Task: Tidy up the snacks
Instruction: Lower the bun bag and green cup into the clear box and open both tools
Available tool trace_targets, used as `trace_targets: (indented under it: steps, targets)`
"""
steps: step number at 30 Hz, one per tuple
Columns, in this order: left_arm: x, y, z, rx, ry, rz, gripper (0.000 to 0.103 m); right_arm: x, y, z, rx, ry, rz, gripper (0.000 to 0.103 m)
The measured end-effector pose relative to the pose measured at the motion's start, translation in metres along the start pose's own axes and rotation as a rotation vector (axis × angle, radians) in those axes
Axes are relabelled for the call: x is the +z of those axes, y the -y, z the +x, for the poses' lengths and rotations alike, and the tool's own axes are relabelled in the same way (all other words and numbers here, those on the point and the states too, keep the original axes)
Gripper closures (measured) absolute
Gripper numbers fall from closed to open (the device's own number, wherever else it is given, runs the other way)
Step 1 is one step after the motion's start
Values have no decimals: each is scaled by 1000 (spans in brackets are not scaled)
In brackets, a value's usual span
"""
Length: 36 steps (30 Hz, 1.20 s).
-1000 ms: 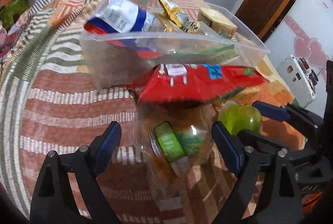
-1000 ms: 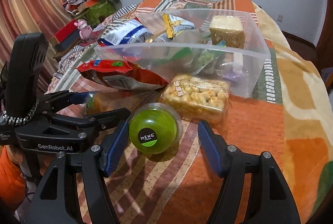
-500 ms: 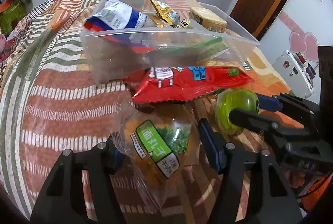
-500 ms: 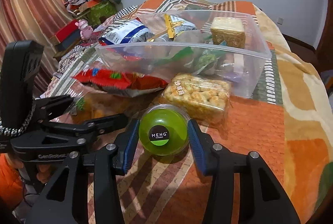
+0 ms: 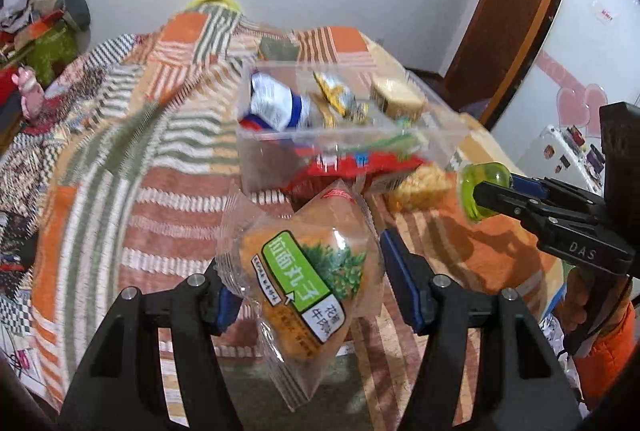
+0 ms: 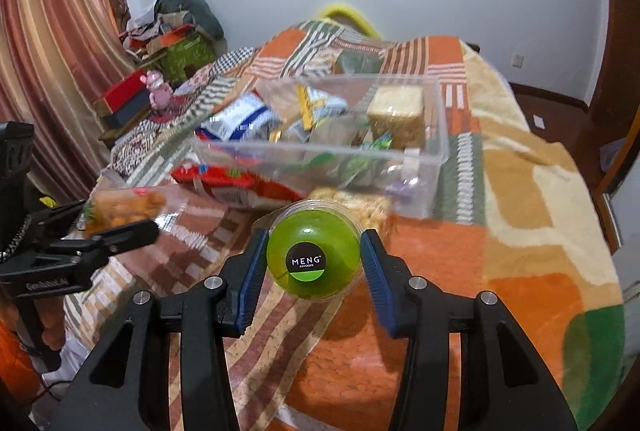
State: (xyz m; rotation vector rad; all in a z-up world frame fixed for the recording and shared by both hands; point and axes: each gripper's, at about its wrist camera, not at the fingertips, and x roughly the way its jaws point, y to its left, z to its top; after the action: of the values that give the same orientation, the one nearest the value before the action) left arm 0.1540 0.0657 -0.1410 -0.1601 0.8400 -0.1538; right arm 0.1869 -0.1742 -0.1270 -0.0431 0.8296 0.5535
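Observation:
My left gripper (image 5: 308, 275) is shut on a clear bag of orange snack balls with a green label (image 5: 308, 271), held above the bed; the bag also shows in the right wrist view (image 6: 120, 209). My right gripper (image 6: 312, 267) is shut on a round green cup marked MENG (image 6: 314, 255), lifted off the cover; the cup also shows in the left wrist view (image 5: 480, 191). A clear plastic bin (image 6: 434, 167) holding several snacks sits ahead on the bed. A red snack bag (image 6: 232, 183) and a pack of puffed snacks (image 6: 364, 209) lie in front of the bin.
The bed has an orange, green and striped patchwork cover (image 6: 520, 231). Boxes, a pink toy (image 6: 158, 93) and clutter stand at the far left by a curtain. A wooden door (image 5: 516, 15) and a white fridge (image 5: 560, 155) stand to the right.
Both grippers closed on their items and lifted them: the left one on the snack ball bag, the right one on the green cup. Both views now look from higher and farther back.

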Motion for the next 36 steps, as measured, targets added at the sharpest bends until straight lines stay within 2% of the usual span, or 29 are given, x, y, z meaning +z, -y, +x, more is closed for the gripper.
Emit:
trace_targets:
  steps: [7, 13, 20, 27, 36]
  targets:
    - [27, 5, -19, 2, 80, 19, 40, 19, 7, -13, -20, 67, 1, 59]
    - [53, 14, -11, -8, 117, 45, 40, 37, 15, -12, -39, 105, 6, 59]
    - [85, 16, 28, -12, 104, 54, 40, 53, 27, 6, -54, 116, 15, 59]
    - [113, 6, 80, -2, 58, 40, 40, 67, 36, 35, -50, 100, 15, 59]
    - [126, 5, 119, 10, 24, 46, 40, 71, 38, 69, -48, 40, 12, 59]
